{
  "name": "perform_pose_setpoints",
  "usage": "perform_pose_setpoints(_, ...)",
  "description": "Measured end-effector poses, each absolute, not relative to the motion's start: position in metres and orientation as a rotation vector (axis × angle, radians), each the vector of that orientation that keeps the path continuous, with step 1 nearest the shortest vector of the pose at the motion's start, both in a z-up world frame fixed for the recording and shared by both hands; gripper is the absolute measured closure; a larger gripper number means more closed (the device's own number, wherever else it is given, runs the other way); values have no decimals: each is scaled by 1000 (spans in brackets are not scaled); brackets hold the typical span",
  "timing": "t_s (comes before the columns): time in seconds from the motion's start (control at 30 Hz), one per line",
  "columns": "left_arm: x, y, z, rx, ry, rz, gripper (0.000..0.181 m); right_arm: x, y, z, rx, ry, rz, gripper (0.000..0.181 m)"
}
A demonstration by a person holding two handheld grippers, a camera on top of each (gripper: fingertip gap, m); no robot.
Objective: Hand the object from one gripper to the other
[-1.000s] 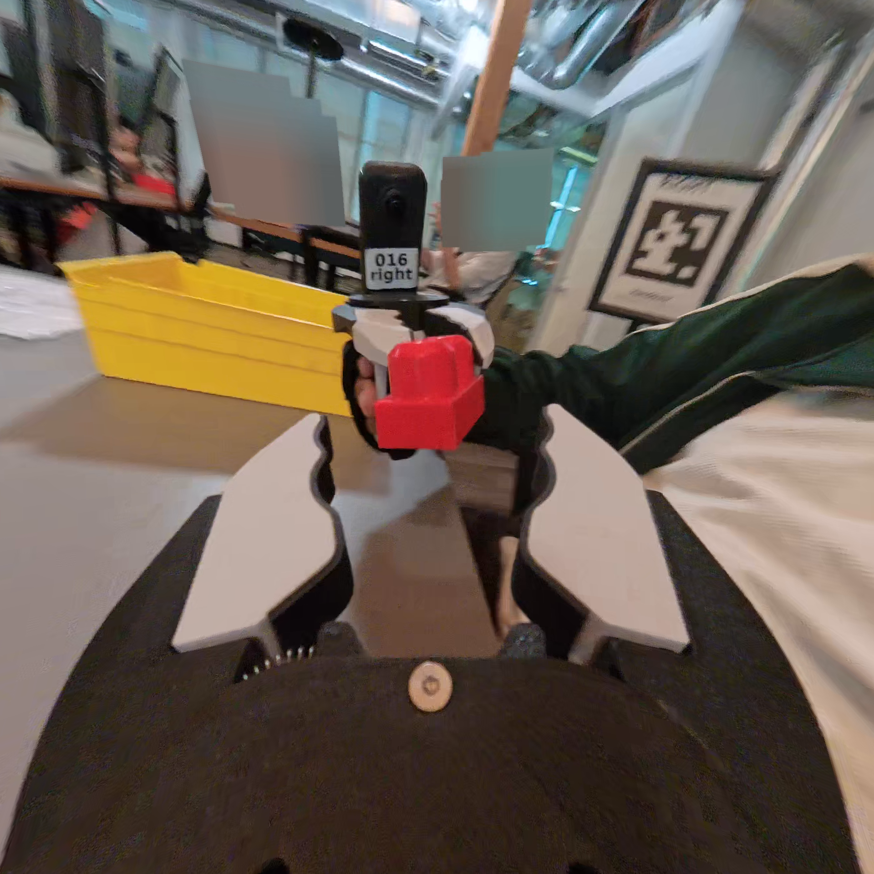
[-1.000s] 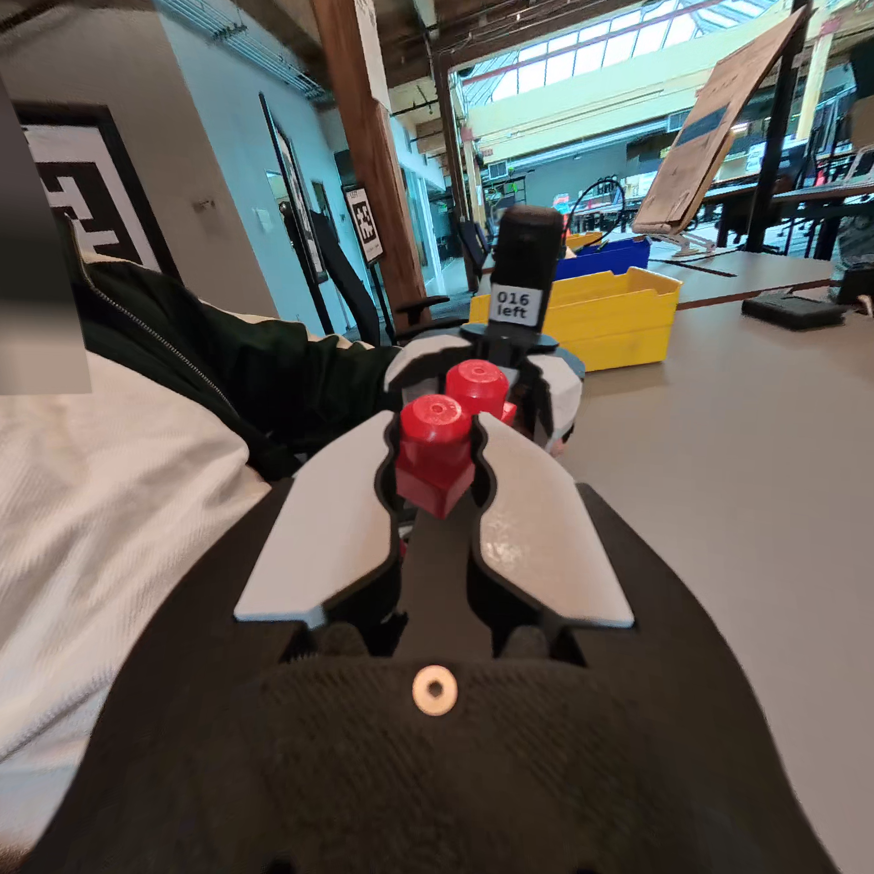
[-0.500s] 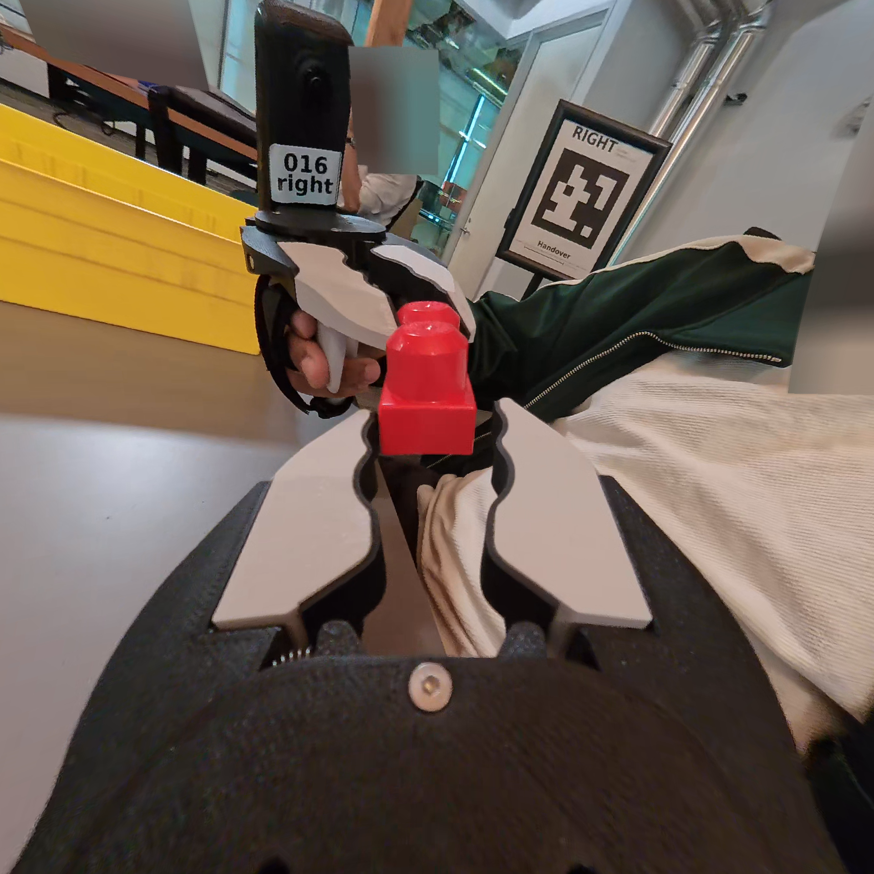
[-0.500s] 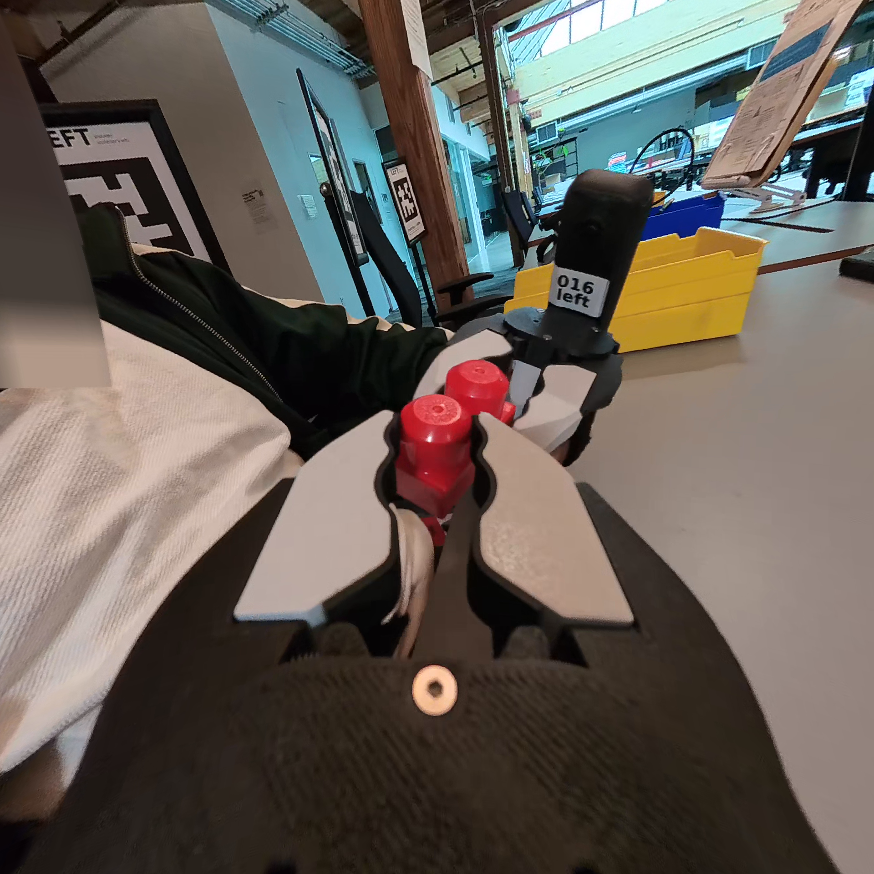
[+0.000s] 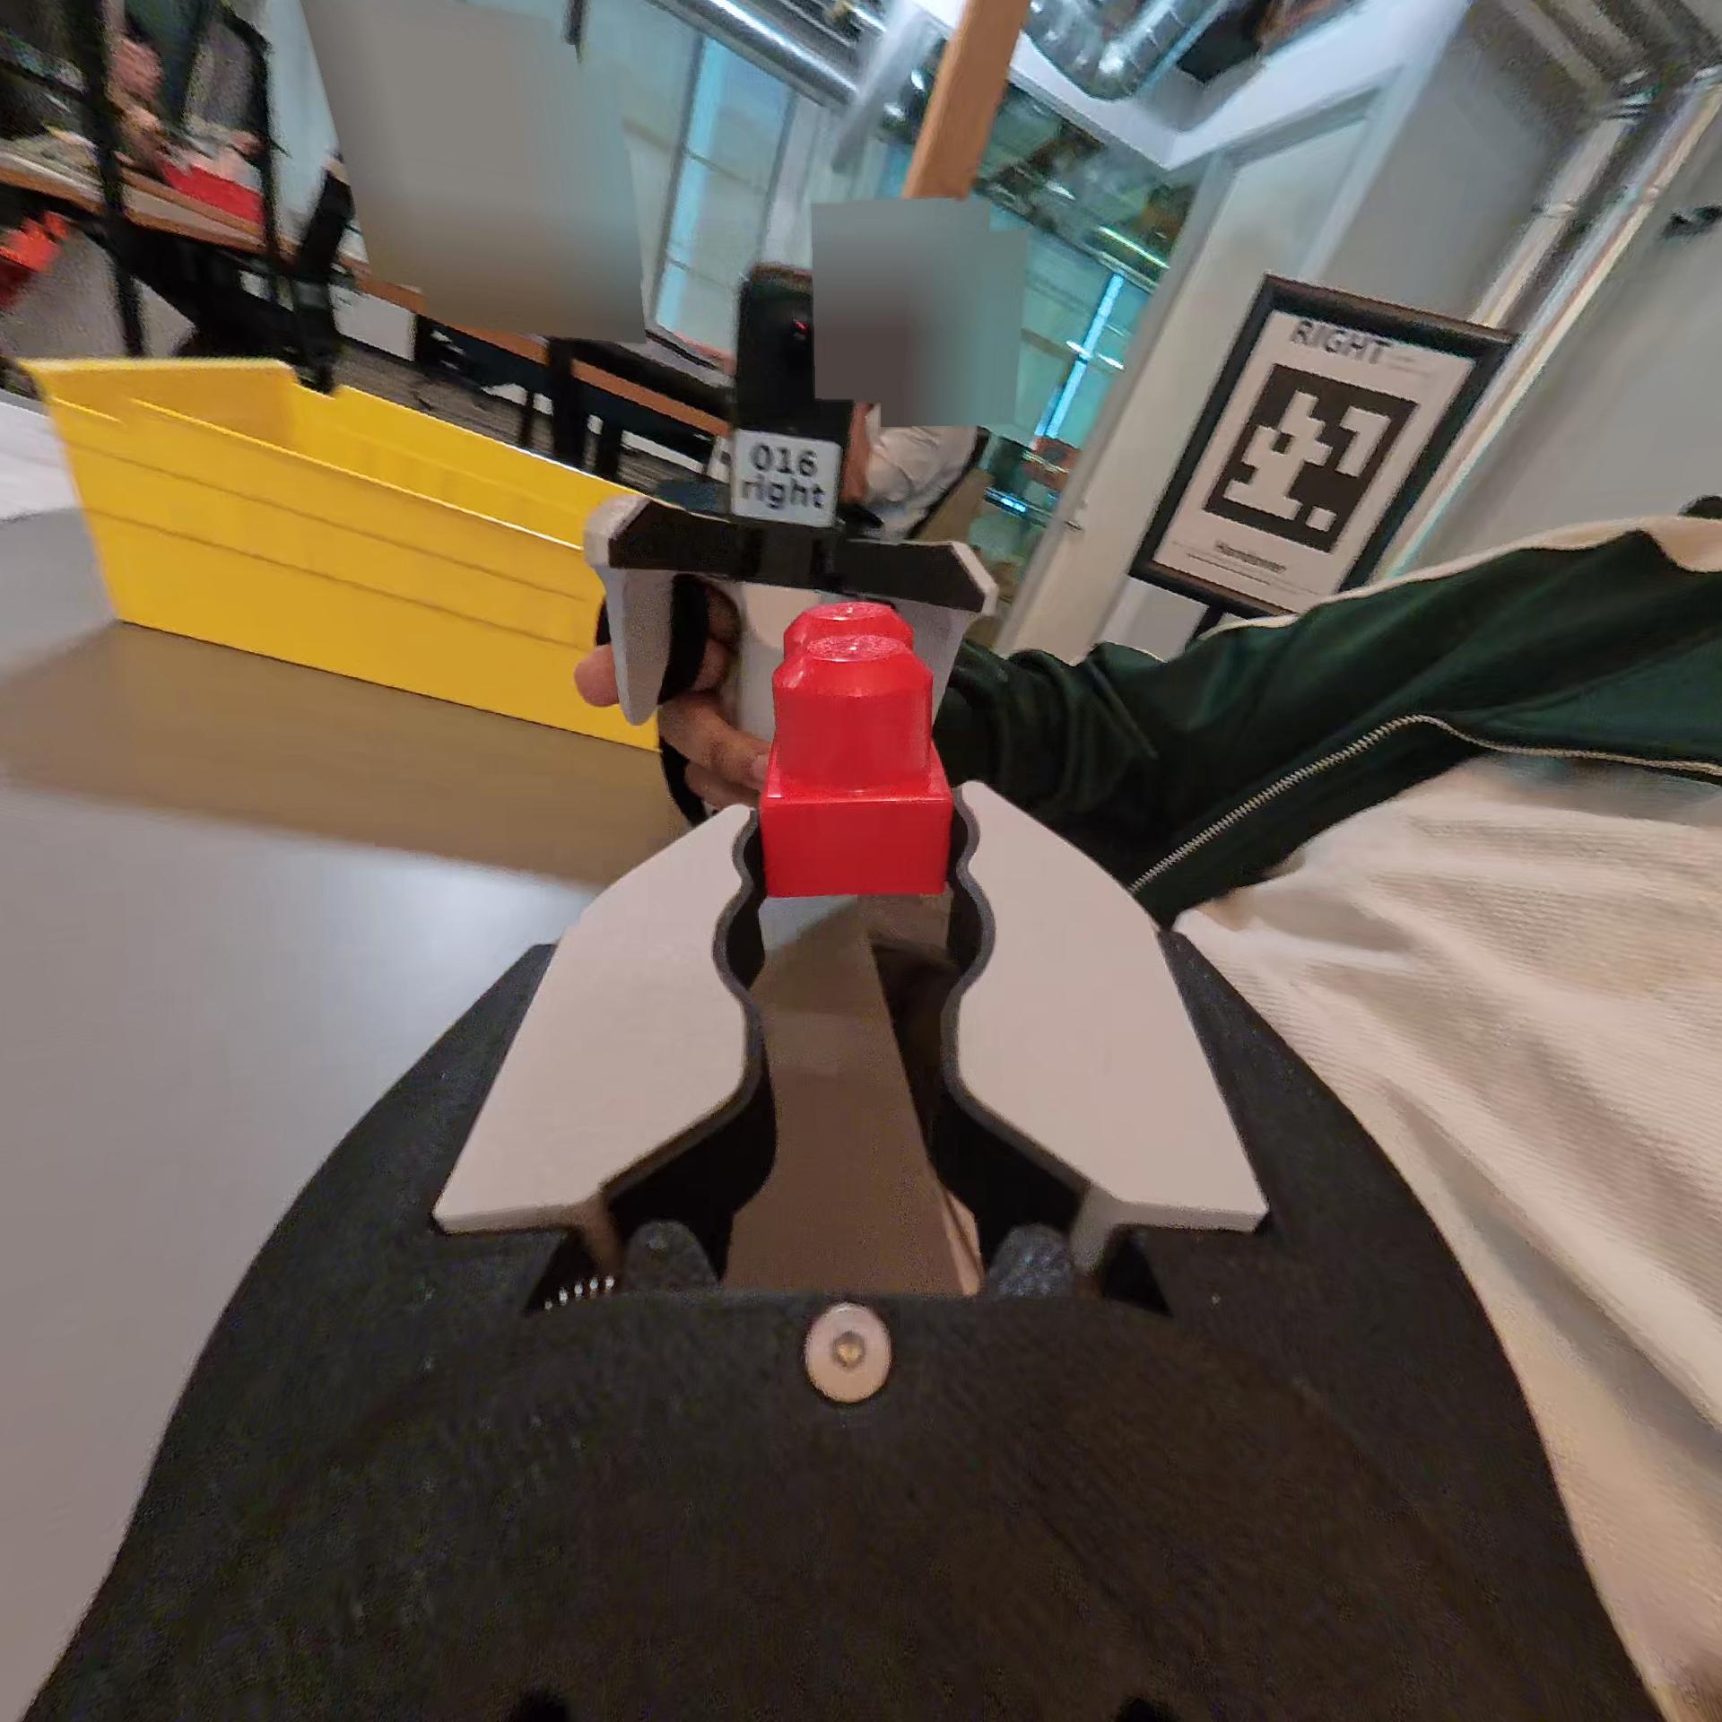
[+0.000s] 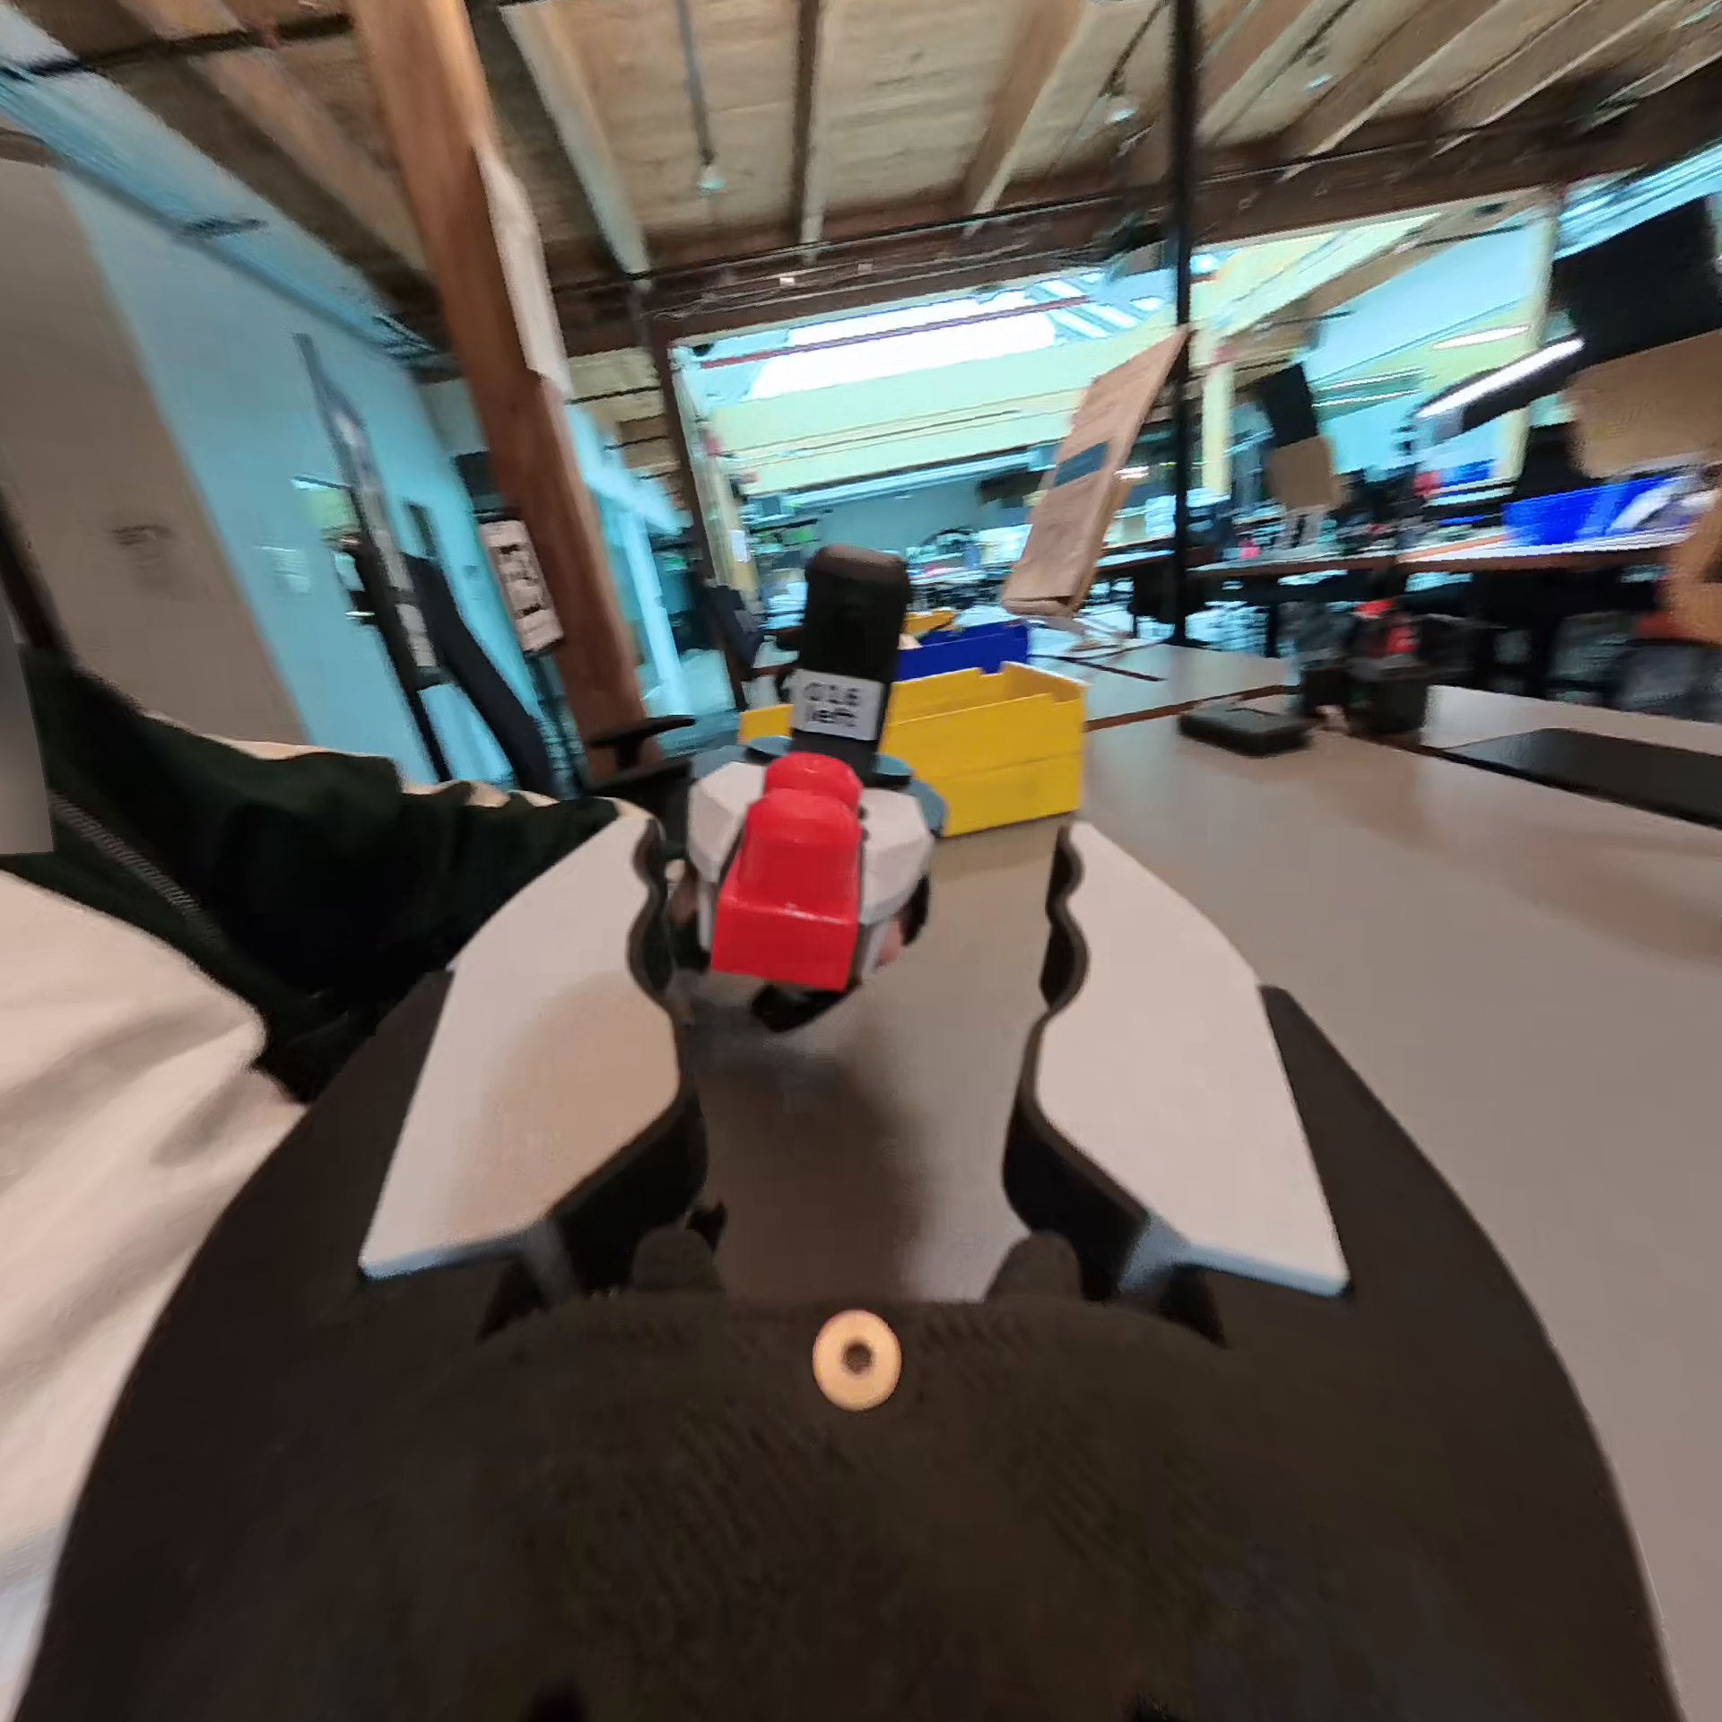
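A red two-stud toy brick point(image 5: 853, 792) stands upright between the fingertips of my left gripper point(image 5: 850, 820), which is shut on its base. It also shows in the right wrist view point(image 6: 792, 895), held by the left gripper point(image 6: 806, 839) a little beyond my right gripper's tips. My right gripper point(image 6: 857, 839) is open wide and empty, with the brick in front of the gap and towards its left finger. In the left wrist view the right gripper point(image 5: 787, 648) faces me just behind the brick, jaws spread apart.
Both grippers are above a grey table point(image 5: 233, 932). A yellow bin point(image 5: 307, 522) stands at the back of it, also in the right wrist view point(image 6: 988, 745). A green sleeve point(image 5: 1305, 690) and white shirt fill the right. Dark flat objects point(image 6: 1239, 727) lie far right. My hands' fingertips stand some 6 cm from each other.
My left gripper closed on the red brick. My right gripper, shut on it before, opened wide, let go and drew back a little.
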State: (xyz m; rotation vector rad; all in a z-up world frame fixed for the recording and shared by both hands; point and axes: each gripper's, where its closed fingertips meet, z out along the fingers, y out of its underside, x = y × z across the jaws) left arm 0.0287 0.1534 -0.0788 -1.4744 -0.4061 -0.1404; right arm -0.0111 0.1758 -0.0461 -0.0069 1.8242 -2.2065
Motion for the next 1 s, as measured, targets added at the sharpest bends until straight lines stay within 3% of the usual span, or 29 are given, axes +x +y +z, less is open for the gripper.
perform_pose_setpoints(0.6, 15, 149, -82, -1501, -465, 28, 145, 1, 155, -78, 31, 2029, -2033, 123)
perform_pose_setpoints(0.7, 17, 152, -83, -1510, -458, 39, 145, 6, 155, -79, 12, 2021, -2013, 144)
perform_pose_setpoints(1.0, 19, 154, -79, -1494, -442, 43, 146, 8, 157, -74, 38, 2032, -1984, 145)
